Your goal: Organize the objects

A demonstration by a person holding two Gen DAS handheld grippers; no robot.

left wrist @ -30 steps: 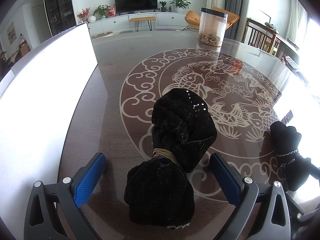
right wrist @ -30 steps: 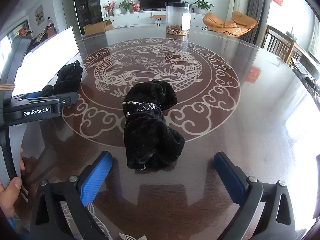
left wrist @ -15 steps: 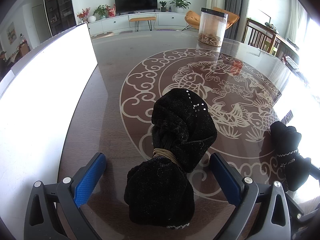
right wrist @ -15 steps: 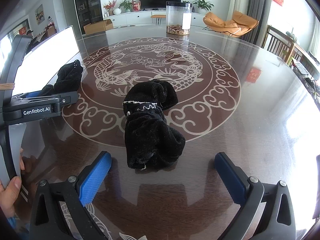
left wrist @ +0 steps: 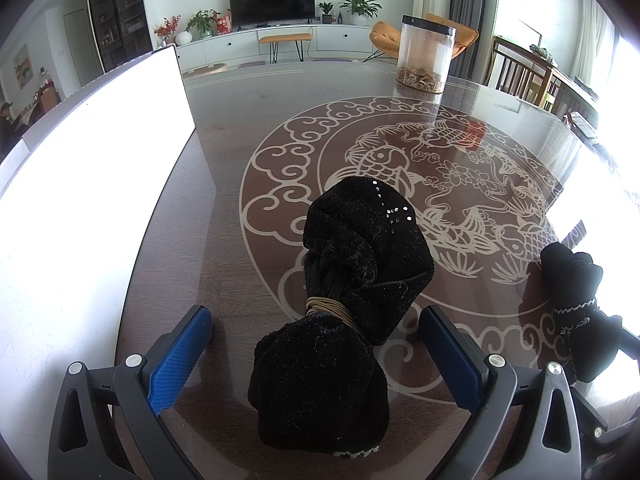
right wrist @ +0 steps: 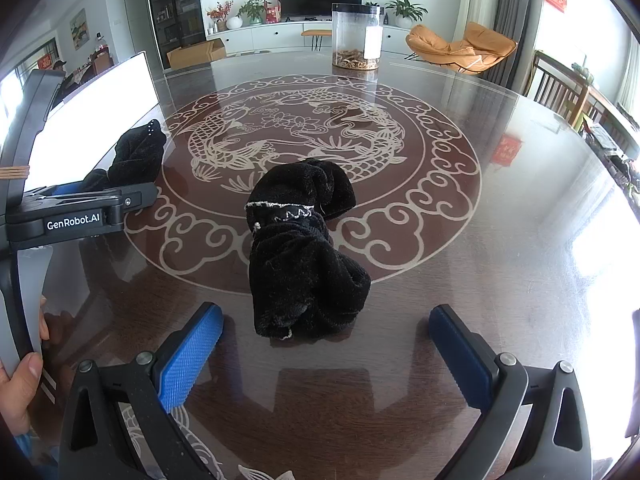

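While both grippers sit low over the glossy dark table (left wrist: pixel 224 208), neither holds anything; left gripper (left wrist: pixel 316 344) has its blue pads spread wide, and a black fuzzy bundle (left wrist: pixel 344 292) tied at the waist with a tan band (left wrist: pixel 326 306) lies between them, touching neither pad; sequins dot its far lobe; white panel (left wrist: pixel 80 200) runs along the table's left side; right gripper (right wrist: pixel 326 344) also spread wide, with a second black bundle (right wrist: pixel 300 256) trimmed in white stitching lying just ahead of the gap between its pads, on the edge of the fish-and-cloud medallion (right wrist: pixel 440 168); the two bundles lie near each other but apart; clear jar (right wrist: pixel 357 36) with brown bits stands at the far side of the table; a hand (right wrist: pixel 16 388) grips the left tool's handle at the right view's left edge.
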